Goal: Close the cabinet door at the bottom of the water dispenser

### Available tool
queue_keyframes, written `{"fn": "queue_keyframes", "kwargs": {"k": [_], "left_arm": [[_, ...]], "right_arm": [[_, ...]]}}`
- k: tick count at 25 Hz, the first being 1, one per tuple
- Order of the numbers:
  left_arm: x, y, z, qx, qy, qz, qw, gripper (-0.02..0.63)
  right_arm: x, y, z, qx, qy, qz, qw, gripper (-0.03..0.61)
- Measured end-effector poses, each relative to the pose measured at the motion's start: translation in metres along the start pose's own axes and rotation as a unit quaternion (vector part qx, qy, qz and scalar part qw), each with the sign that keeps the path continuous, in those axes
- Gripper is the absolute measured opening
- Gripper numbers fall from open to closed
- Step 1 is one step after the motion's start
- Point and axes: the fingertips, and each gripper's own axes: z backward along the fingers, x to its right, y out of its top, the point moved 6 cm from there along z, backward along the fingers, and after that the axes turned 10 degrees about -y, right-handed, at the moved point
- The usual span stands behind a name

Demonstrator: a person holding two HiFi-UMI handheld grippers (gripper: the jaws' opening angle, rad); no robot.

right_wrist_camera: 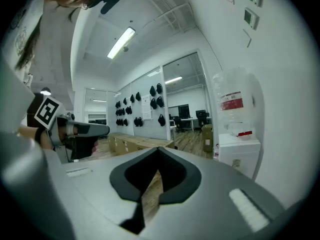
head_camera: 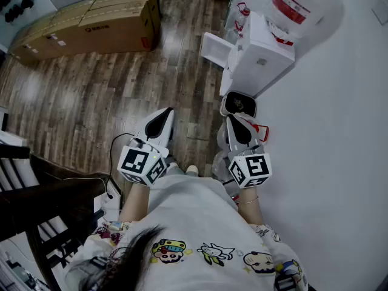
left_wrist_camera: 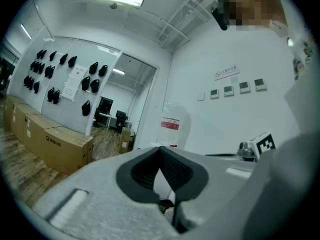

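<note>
Left gripper [head_camera: 170,110] jaws together and empty, right gripper [head_camera: 233,120] likewise, both apart from water dispenser [head_camera: 262,60].

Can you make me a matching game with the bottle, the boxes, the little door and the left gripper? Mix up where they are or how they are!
Things:
1. bottle
2. boxes
3. cabinet door
4. left gripper

Clues:
A. shut, holding nothing
B. swung open
C. on top of the dispenser
D. on the floor, far left

Pairs: 1-C, 2-D, 3-B, 4-A
</note>
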Motion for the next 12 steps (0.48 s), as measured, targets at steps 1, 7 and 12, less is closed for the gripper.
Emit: {"fn": "queue_keyframes", "kwargs": {"k": [1, 7, 12], "left_arm": [[0.003, 0.000, -0.004, 0.006, 0.000, -0.001, 1.0000, 0.003], [0.008, 0.000, -0.015, 0.012, 0.005, -0.007, 0.9999, 0.005], [-0.007, 0.007, -0.018, 0.012, 0.023, -0.016, 0.9995, 0.021]], "right_arm": [[0.005, 0.001, 0.000, 0.004, 0.005, 0.000, 1.000, 0.008], [0.019, 0.009, -0.001, 0.023, 0.023, -0.007, 0.999, 0.010], [0.017, 0.018, -0.020, 0.028, 0.044, -0.007, 0.999, 0.032]]}}
